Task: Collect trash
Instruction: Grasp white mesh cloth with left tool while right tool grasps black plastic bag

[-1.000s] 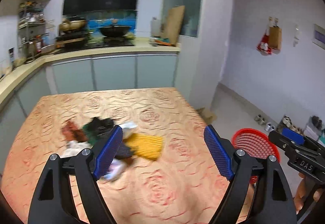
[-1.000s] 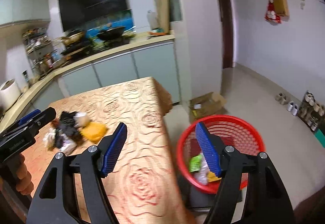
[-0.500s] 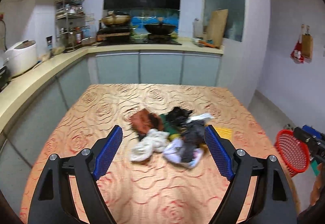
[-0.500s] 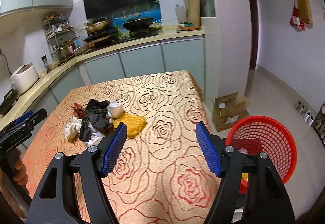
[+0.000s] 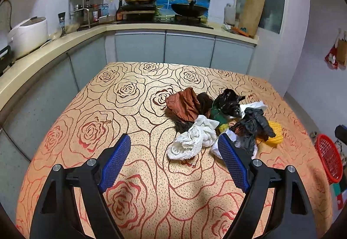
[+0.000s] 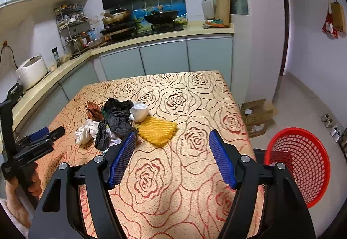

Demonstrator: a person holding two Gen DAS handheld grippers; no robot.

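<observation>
Both sets of fingers stand apart with nothing between them: the left gripper (image 5: 173, 161) just short of the trash pile (image 5: 219, 122) on the bench (image 5: 108, 109), the right gripper (image 6: 172, 157) near the yellow mesh (image 6: 158, 130). A red basket (image 6: 303, 158) sits on the floor, right.

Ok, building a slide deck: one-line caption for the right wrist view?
Open right claw over rose-patterned table, trash pile ahead, red basket alongside.
</observation>
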